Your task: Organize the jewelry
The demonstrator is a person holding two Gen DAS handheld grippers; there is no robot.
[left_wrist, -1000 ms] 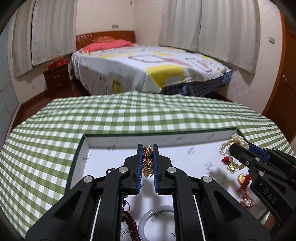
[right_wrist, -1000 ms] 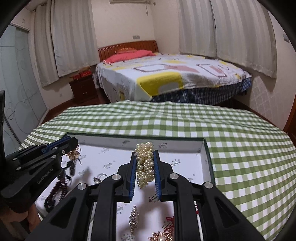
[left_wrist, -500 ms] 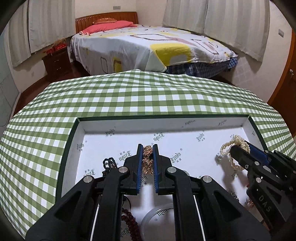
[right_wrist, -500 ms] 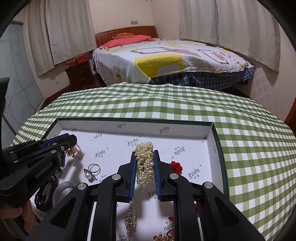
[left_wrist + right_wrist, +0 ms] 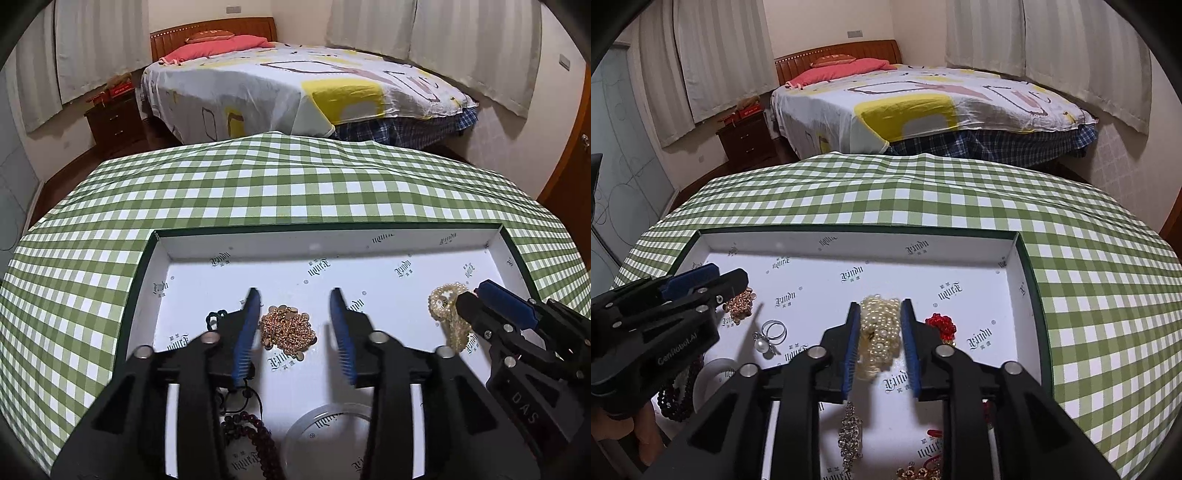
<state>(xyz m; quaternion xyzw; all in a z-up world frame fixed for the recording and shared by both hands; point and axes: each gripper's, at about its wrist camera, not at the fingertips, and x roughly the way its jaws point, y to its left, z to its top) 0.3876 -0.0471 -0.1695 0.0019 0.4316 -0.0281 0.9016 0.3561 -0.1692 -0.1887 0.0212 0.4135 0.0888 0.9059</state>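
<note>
A shallow white-lined box with a green rim [image 5: 146, 266] [image 5: 1030, 266] sits on the green checked tablecloth. My left gripper [image 5: 294, 295] has its jaws opening. A gold chain [image 5: 288, 330] lies heaped on the box floor between the blue pads, clear of both. My right gripper [image 5: 880, 305] also has its jaws opening. The pearl bracelet [image 5: 881, 332] slumps between the pads onto the floor, blurred at its lower end. In the left wrist view the right gripper [image 5: 471, 293] stands over the pearls [image 5: 443, 306]. In the right wrist view the left gripper [image 5: 729, 273] is over the gold chain [image 5: 740, 302].
Other pieces lie in the box: a dark red bead bracelet [image 5: 258, 439], a white bangle [image 5: 325, 435], a black ornament [image 5: 216, 317], rings with a pearl [image 5: 770, 334], a red bead flower [image 5: 942, 325] and a crystal chain [image 5: 851, 435]. A bed stands beyond the table.
Both grippers were shut on their pieces and have opened. The gold chain has dropped to the box floor and the pearls have sagged. Both views have tilted further down.
</note>
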